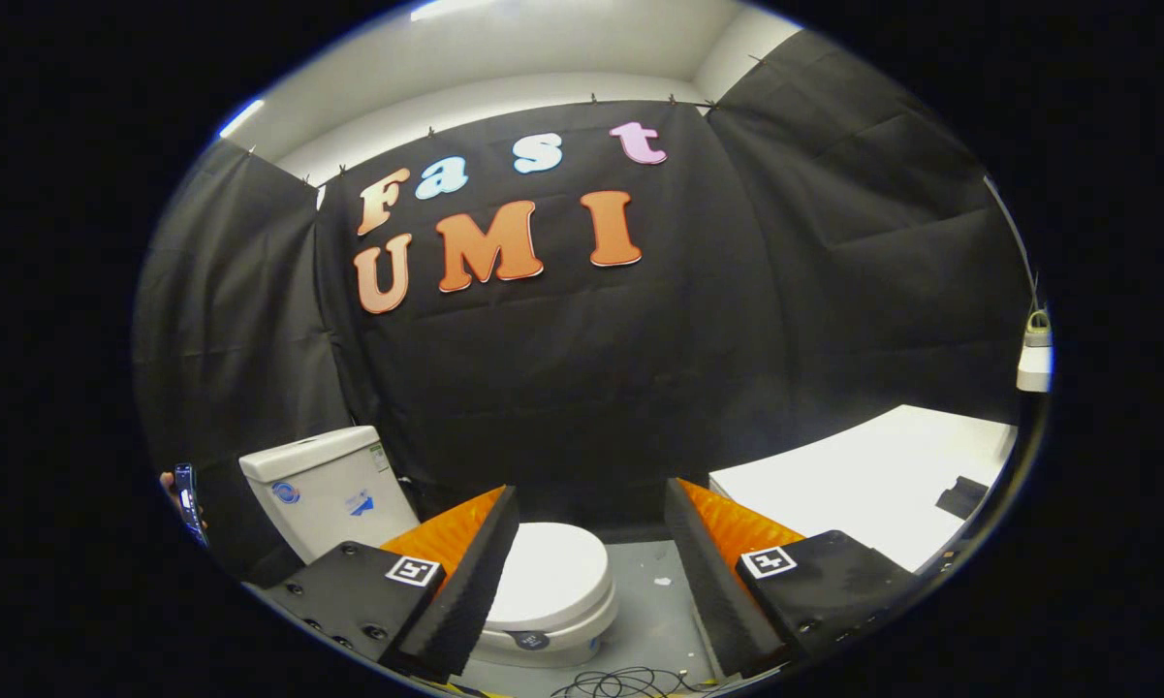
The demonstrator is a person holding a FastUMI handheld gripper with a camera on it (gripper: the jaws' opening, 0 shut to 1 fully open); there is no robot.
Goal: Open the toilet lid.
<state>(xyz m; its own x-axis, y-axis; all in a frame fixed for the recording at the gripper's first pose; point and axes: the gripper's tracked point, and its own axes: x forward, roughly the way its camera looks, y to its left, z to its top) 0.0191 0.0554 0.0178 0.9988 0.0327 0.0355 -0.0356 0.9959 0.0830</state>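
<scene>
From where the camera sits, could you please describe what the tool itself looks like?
The tool has two wedge-shaped fingers with ribbed inner faces, standing apart. Each is mounted on a black block studded with screws, and each block carries a small square black-and-white marker on top. No cable on it can be seen.

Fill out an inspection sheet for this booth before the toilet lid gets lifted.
Surface: grey floor, a small white spot on it.
Job's things: toilet lid down, closed on the bowl; tank behind it.
Clutter: white table to the right, a dark item on it.
Gripper: gripper open, above and short of the lid, touching nothing.
Cables: black cable coil on the floor near the toilet.
Surroundings: black cloth walls.
</scene>
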